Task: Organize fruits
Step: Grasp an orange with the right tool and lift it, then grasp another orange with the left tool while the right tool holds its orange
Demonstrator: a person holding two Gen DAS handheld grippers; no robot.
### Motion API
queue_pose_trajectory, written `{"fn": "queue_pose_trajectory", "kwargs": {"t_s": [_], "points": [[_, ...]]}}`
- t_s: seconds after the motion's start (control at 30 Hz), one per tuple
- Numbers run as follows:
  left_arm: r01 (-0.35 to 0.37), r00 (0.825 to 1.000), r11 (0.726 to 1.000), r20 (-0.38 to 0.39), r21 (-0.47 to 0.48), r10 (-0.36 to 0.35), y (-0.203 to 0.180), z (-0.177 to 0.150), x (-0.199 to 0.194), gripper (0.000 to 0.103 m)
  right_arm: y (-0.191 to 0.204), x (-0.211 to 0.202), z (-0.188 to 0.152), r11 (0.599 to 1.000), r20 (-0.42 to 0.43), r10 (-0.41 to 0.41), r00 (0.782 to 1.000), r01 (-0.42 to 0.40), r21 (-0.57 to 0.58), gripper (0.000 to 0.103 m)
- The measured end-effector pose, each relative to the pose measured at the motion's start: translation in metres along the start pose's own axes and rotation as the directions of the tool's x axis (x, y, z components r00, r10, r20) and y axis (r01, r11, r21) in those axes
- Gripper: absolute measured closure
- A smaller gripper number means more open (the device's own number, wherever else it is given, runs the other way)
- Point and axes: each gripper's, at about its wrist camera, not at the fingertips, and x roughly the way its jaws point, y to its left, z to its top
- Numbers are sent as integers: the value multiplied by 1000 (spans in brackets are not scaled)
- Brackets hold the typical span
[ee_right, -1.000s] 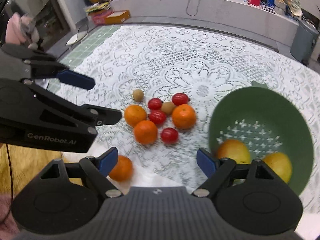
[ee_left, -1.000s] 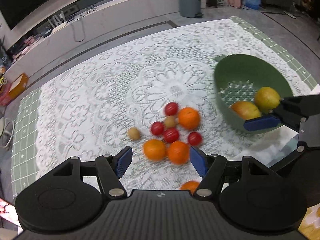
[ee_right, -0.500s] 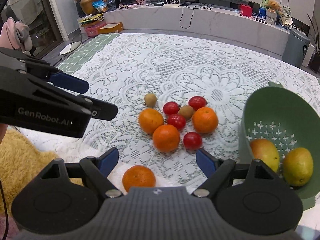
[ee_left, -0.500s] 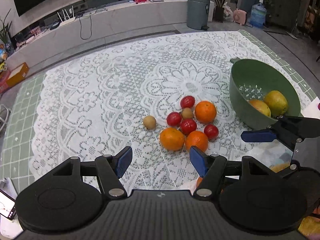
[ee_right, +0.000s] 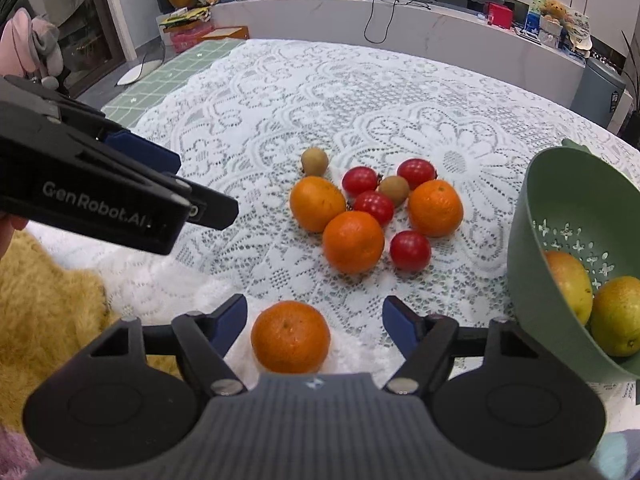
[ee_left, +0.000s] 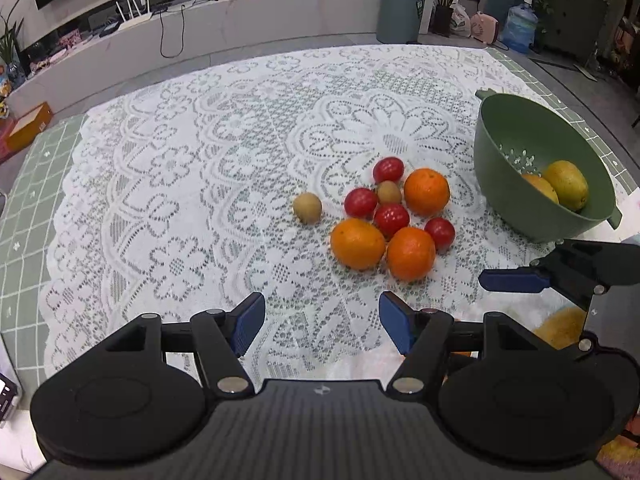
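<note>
On the lace cloth lies a cluster of three oranges (ee_left: 357, 243), several red tomatoes (ee_left: 391, 220) and two small brown kiwis (ee_left: 307, 208). A lone orange (ee_right: 291, 336) lies between the fingers of my right gripper (ee_right: 315, 322), whose jaws are closing, pads still apart from it. My left gripper (ee_left: 322, 322) stands open over bare lace, short of the cluster. The green colander (ee_left: 500, 184) at the right holds two yellow-green fruits (ee_left: 567, 185). The right gripper's blue pad (ee_left: 514, 281) shows in the left wrist view.
The table's near edge runs just under both grippers, with a yellow fluffy rug (ee_right: 48, 304) below it. The left gripper body (ee_right: 100, 196) juts in from the left in the right wrist view. A long white counter (ee_left: 240, 28) and a grey bin (ee_left: 400, 10) stand beyond the table.
Both grippers have sunk and come closer to the table; the fruits look larger. The lone orange now lies between the right gripper's fingers, which have narrowed slightly.
</note>
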Motion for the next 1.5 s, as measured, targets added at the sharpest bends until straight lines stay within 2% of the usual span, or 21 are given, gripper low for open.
{"fn": "queue_pose_trajectory", "kwargs": {"t_s": [0.27, 0.63, 0.73, 0.97, 1.07, 1.3, 1.5], "points": [[33, 999, 999, -10, -17, -33, 5, -13, 8, 27, 0, 8, -1, 1000, -23, 4, 1000, -4, 2, 41], [93, 995, 994, -37, -52, -95, 7, -21, 18, 29, 5, 14, -2, 999, -46, 46, 998, -47, -24, 42], [103, 994, 993, -42, -55, -105, 7, -22, 19, 29, 6, 14, -3, 997, -47, 72, 996, -73, -28, 51], [91, 994, 995, -47, -49, -94, 5, -22, 20, 29, 12, 19, -5, 993, -95, 106, 990, -111, -49, 52], [89, 995, 995, -46, -44, -91, 5, -22, 19, 29, 15, 19, -6, 990, -102, 125, 987, -131, -58, 61], [79, 996, 995, -23, -55, -81, 6, -20, 19, 29, 6, 12, -1, 995, -85, 93, 992, -96, -37, 62], [70, 998, 996, 2, -58, -70, 3, -11, 24, 33, -14, 5, 14, 996, -49, -61, 997, 58, -67, 62]]}}
